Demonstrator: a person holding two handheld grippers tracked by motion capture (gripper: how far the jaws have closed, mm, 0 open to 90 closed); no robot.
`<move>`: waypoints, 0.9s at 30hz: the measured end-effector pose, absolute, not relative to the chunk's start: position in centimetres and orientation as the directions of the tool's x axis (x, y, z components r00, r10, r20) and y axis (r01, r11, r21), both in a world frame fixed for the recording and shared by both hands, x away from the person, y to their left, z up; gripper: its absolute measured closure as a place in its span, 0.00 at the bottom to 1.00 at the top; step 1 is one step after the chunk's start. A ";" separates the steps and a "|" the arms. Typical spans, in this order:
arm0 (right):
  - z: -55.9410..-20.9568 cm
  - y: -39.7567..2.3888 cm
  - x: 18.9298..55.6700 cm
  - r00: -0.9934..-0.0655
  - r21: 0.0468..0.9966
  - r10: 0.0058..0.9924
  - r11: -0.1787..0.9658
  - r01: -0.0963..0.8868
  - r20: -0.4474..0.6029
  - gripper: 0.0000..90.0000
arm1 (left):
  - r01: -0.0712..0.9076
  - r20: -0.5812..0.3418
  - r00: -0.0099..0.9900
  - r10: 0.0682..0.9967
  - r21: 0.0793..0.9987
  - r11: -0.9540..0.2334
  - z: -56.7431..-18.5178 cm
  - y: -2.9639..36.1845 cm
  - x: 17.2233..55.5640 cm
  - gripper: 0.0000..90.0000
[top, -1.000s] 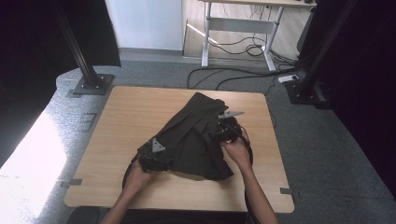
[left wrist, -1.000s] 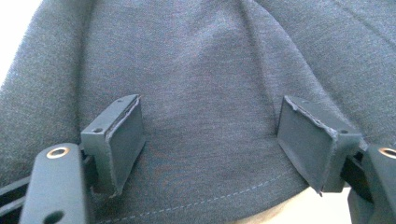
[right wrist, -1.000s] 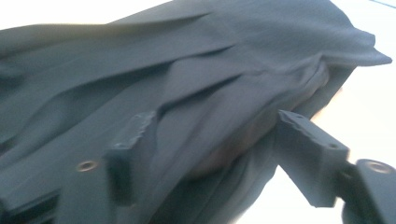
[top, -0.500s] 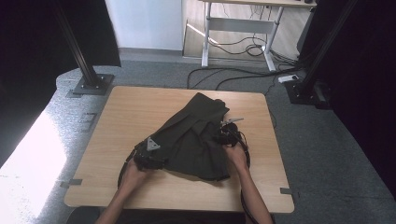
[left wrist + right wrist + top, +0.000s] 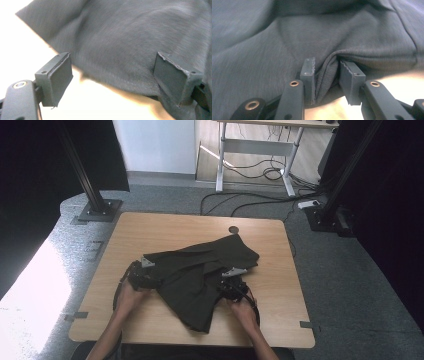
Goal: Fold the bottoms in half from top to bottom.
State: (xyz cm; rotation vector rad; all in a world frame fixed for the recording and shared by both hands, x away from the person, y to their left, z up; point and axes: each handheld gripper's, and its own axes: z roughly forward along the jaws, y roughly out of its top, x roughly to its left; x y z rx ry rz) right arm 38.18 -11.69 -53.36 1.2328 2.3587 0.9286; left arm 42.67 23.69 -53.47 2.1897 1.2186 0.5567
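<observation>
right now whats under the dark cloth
The wooden table lies under the cloth, bare around it on every side. Anything flat beneath the cloth's middle is covered and cannot be seen. A fold of its edge sits between the right hand-held gripper's jaws.

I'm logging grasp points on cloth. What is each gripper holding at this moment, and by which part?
The right gripper pinches a bunched fold at the dark garment's near edge. The left gripper stands open at the garment's edge, holding nothing.
</observation>
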 end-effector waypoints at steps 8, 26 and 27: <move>-53.1 -9.4 36.0 -0.657 0.661 0.752 0.469 0.586 0.050 0.48 | 0.683 0.022 0.415 0.909 0.653 -0.327 -53.5 25.3 45.6 0.14; -49.2 -14.0 46.4 -0.533 0.711 0.846 0.372 0.596 0.004 0.26 | 0.632 0.041 0.499 0.866 0.667 -0.395 -53.6 21.9 37.2 0.13; -49.8 -13.8 47.2 -0.530 0.708 0.848 0.371 0.601 0.006 0.25 | 0.631 0.055 0.499 0.865 0.661 -0.406 -53.9 21.8 37.3 0.12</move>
